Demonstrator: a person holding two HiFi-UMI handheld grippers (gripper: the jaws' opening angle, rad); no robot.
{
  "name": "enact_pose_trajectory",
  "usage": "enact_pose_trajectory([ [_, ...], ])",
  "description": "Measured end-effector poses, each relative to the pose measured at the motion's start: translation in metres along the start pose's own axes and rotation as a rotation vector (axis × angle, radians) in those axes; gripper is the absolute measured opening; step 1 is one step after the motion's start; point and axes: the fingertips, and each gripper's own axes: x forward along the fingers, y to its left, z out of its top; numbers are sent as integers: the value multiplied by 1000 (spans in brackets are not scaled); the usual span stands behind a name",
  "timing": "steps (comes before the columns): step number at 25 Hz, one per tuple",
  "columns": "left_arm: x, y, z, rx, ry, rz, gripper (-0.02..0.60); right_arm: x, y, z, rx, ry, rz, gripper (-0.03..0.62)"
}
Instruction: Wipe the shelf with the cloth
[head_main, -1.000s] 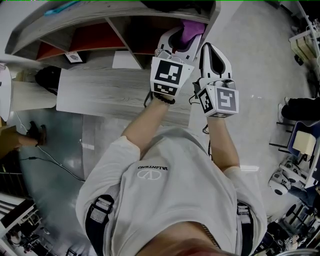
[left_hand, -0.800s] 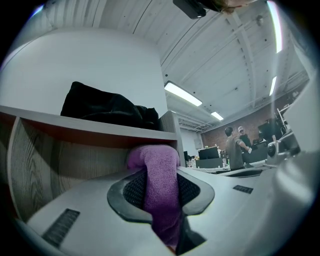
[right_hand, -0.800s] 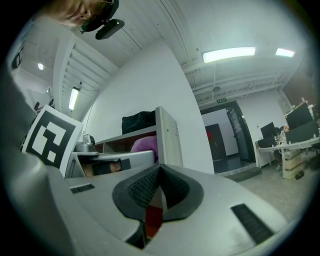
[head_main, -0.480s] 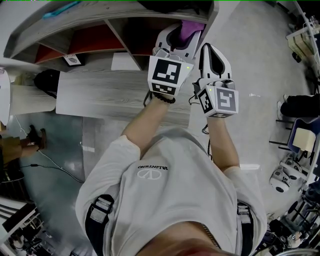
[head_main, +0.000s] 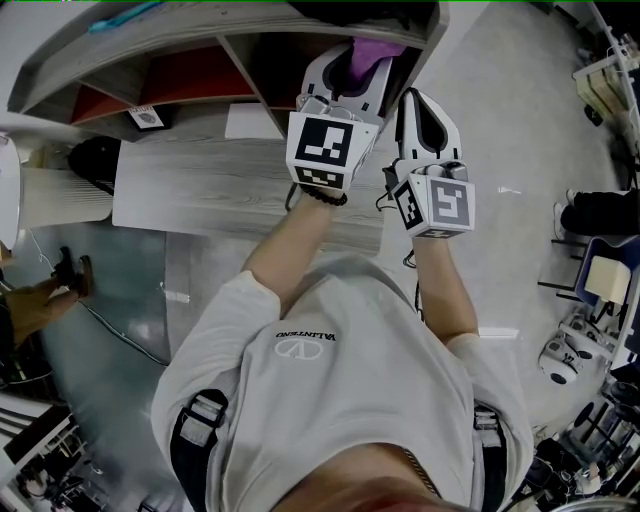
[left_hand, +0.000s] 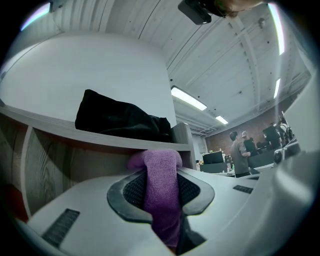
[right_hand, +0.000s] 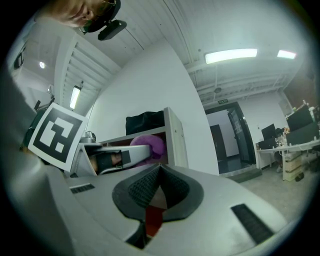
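- Since a second ago my left hand-held gripper (head_main: 352, 62) has pushed a little further up and in, so its marker cube sits slightly to the left and less of the cloth (head_main: 372, 48) shows under the top board of the shelf (head_main: 250, 85); my right hand-held gripper (head_main: 421, 108) has barely shifted
- In the left gripper view my left hand-held gripper (left_hand: 161, 186) is clamped on the purple cloth (left_hand: 160, 170), which runs up between the two dark pads and bunches over their tips
- The bunched end of the cloth sits right at the underside of the shelf board (left_hand: 100, 137), at the right-hand end of the unit; I cannot tell whether it presses on the wood
- A black bundle (left_hand: 120, 120) lies on top of that board, above the cloth
- My right hand-held gripper (right_hand: 159, 187) holds nothing: its pads meet at the tips, with only a thin wedge of gap lower down
- It hangs just beside the left one, on its right, in front of the side panel of the shelf (right_hand: 172, 135)
- From the right gripper view the cloth (right_hand: 150, 145) shows as a purple lump at the mouth of the end compartment, under the black bundle (right_hand: 145, 121)
- Below the compartments a grey wood-grain worktop (head_main: 220, 190) juts out, with a white sheet of paper (head_main: 252, 120) lying at its back edge
- A red back panel (head_main: 190, 75) lines the compartment to the left
- Some people (left_hand: 240, 150) stand far off in the room behind
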Motion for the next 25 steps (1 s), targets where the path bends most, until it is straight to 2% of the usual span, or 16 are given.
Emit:
enact_pose_trajectory([
  [14, -20, 48, 0, -11, -9, 61, 103, 13, 26, -10, 1, 18, 16, 2],
  [25, -35, 81, 1, -10, 1, 99, 103, 32, 57, -15, 3, 35, 62, 1],
])
